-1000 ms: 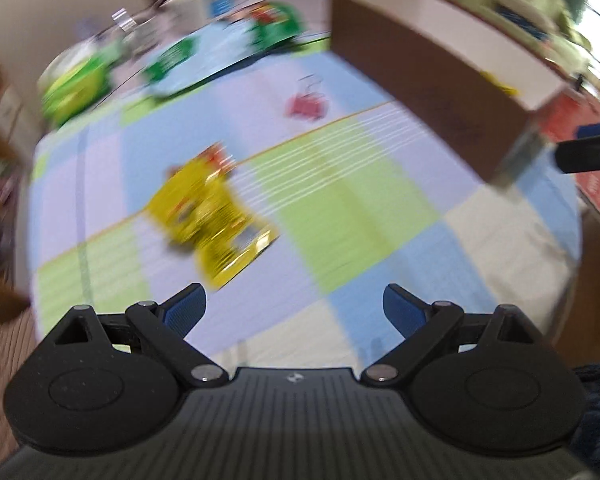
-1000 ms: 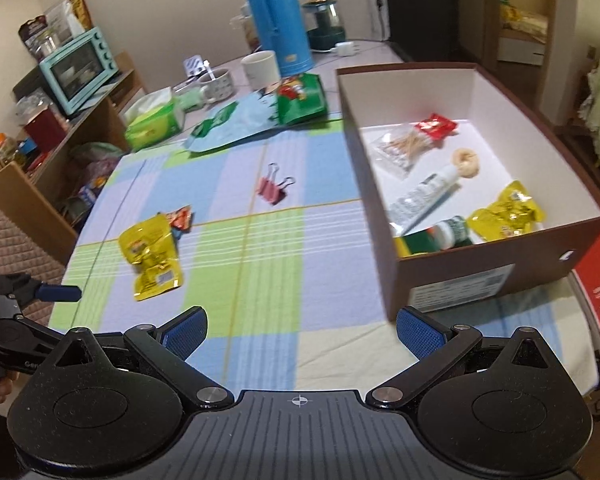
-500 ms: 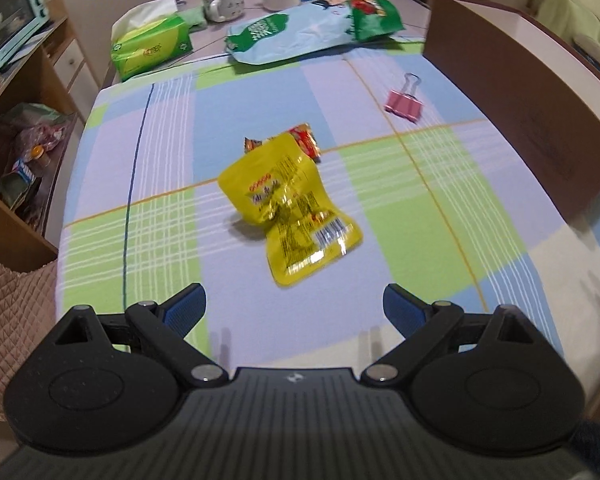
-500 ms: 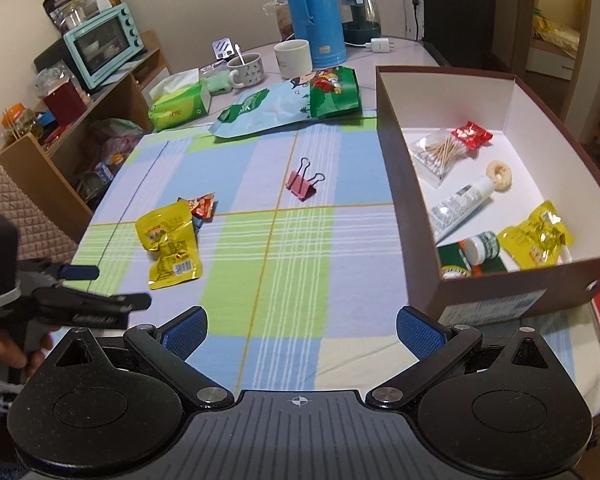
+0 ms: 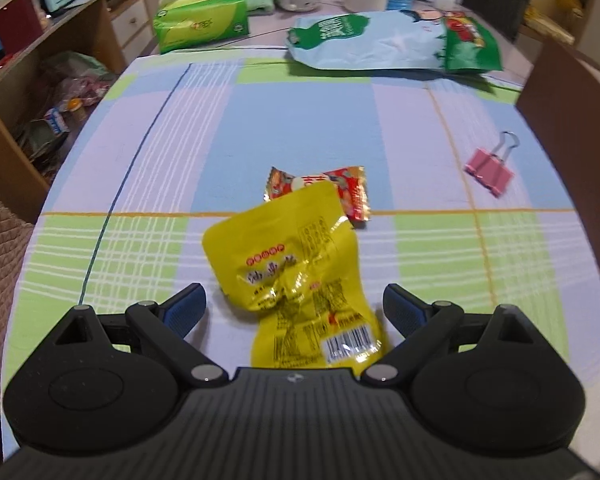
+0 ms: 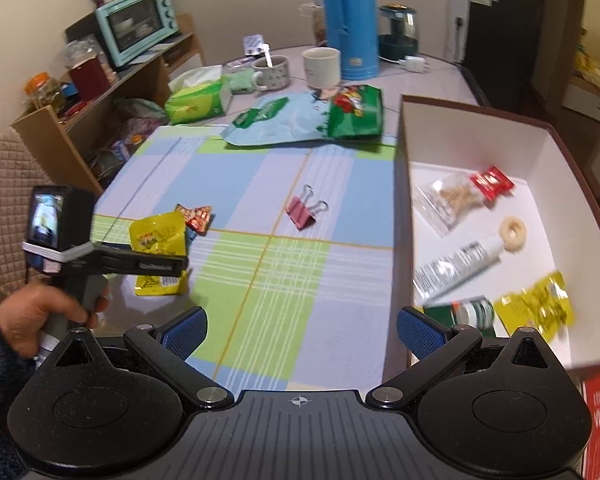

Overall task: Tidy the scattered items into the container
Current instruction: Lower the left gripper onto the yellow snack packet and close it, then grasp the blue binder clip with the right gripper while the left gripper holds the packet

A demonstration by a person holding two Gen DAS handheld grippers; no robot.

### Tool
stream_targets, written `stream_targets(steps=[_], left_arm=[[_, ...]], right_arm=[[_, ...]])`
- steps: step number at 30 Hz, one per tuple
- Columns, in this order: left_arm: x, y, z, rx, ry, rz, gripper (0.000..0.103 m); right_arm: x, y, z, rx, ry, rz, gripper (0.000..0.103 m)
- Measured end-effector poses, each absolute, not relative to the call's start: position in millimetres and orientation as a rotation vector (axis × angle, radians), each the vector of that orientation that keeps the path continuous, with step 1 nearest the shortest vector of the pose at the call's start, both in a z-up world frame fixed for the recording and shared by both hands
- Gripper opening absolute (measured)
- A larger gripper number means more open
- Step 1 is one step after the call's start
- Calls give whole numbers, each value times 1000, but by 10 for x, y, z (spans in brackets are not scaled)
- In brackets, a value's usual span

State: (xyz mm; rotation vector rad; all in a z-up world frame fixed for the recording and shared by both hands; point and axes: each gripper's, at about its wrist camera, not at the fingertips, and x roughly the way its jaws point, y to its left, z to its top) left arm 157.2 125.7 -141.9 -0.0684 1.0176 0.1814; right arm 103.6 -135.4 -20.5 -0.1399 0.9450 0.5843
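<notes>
Left claw (image 5: 295, 307) spread over yellow packet (image 5: 296, 276); red packet (image 5: 320, 188) behind; right claw (image 6: 300, 330) spread.

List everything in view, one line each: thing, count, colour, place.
yellow packet: 1, yellow, on the cloth between the left fingers
red wrapper: 1, red, partly under the packet's far edge
binder clip: 1, pink, mid-cloth
box: 1, brown outside, white inside, right; holds tube, bottle, yellow packet, ring, swab bag, red sachet
snack bags: 2, pale blue and green, far cloth edge
tissue pack: 1, green, far left
mugs: 2, white, beside the flask
flask: 1, blue, far end
left hand-held gripper: 1, black, open
right hand-held gripper: 1, black, open
hand: 1, holding the left handle
</notes>
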Motion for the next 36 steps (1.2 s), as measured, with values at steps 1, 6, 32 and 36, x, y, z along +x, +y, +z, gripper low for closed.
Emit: stream_targets(steps=[1,6,32,36], left_arm=[[1571,1254,-1443,-64,1019,181,84],[1441,1297,-1422,-64,991,121,57],[877,2341,-1296,-188,1072,37,39],[924,2432,-1332,-223,1069,26,40]], right_arm=[[1074,-1333,-207,-143,944,601,103],[1222,-1180,-253,-153,952,690,103],[1713,442,-1351,-367,918,1204,71],[1808,613,-1462,-449,874,1275,71]])
